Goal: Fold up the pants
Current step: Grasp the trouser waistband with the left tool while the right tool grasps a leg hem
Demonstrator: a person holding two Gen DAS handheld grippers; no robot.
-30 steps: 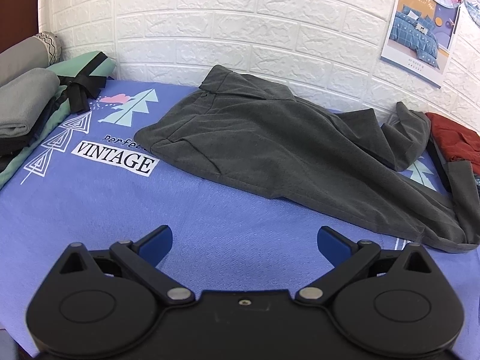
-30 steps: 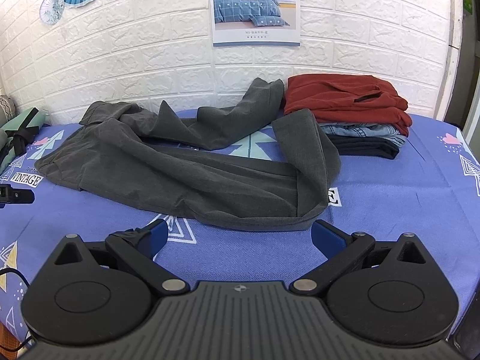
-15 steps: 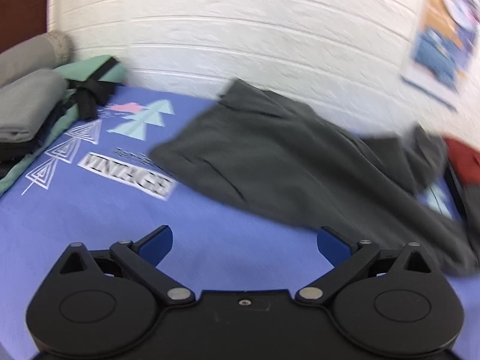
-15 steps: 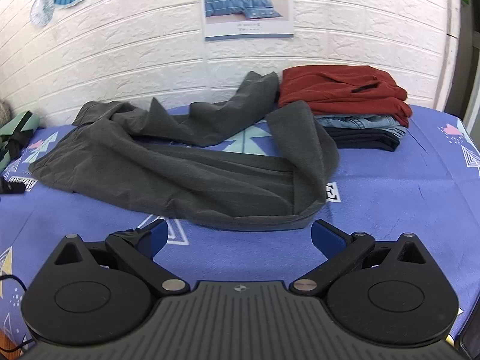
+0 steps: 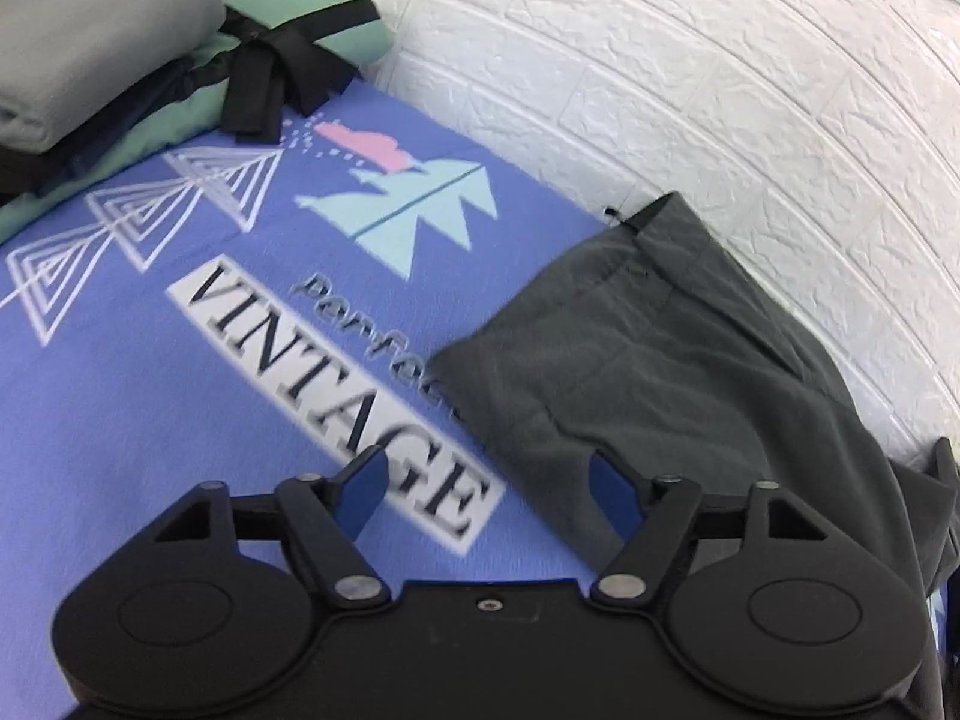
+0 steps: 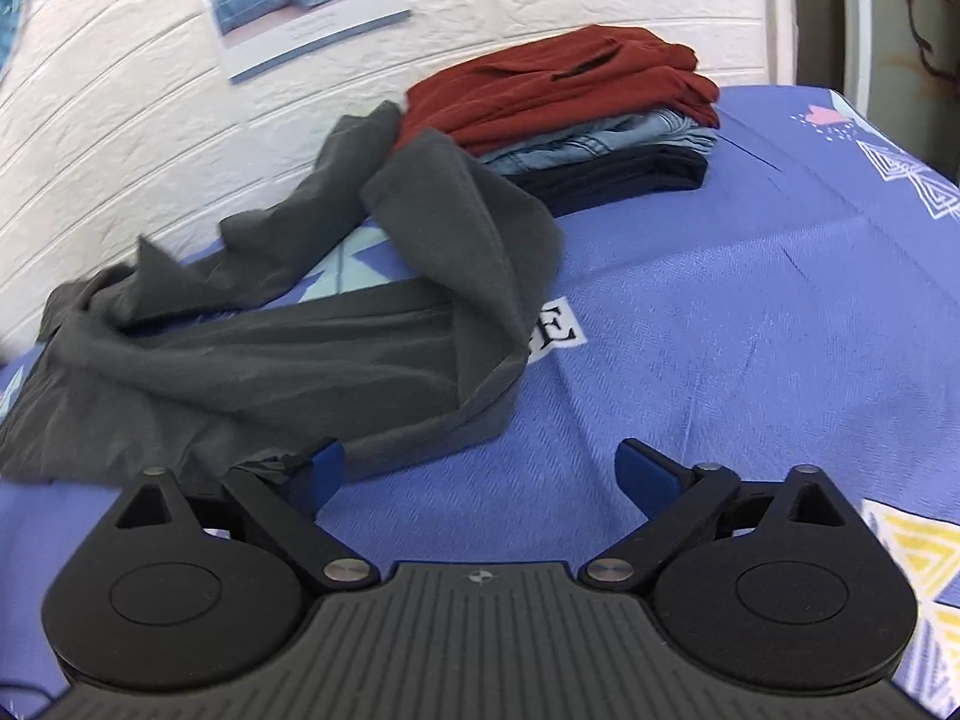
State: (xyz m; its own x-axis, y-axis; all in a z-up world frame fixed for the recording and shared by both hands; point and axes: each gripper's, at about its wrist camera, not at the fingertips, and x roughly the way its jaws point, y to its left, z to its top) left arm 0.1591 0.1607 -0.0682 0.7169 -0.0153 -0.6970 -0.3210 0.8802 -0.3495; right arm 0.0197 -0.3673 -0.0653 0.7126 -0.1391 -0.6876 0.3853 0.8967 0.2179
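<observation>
Pants (image 5: 660, 372), dark grey, lie unfolded and rumpled on the blue printed sheet (image 5: 150, 390), along the white brick wall (image 5: 660, 60) at the far side. The waist end is at the left, touching the "VINTAGE" print. The legs run right, and one is bent back toward the folded stack of red, denim and dark clothes (image 6: 600, 114).

Left hand-held gripper (image 5: 489, 486) is over the near waist edge. Its jaws have just been closing and are now partway narrow, with a gap left and no cloth pinched.

Right hand-held gripper (image 6: 480, 474) has its jaws wide and empty, the left pad just at the near leg fold.

A grey and green folded pile (image 5: 102, 48) sits far left.
</observation>
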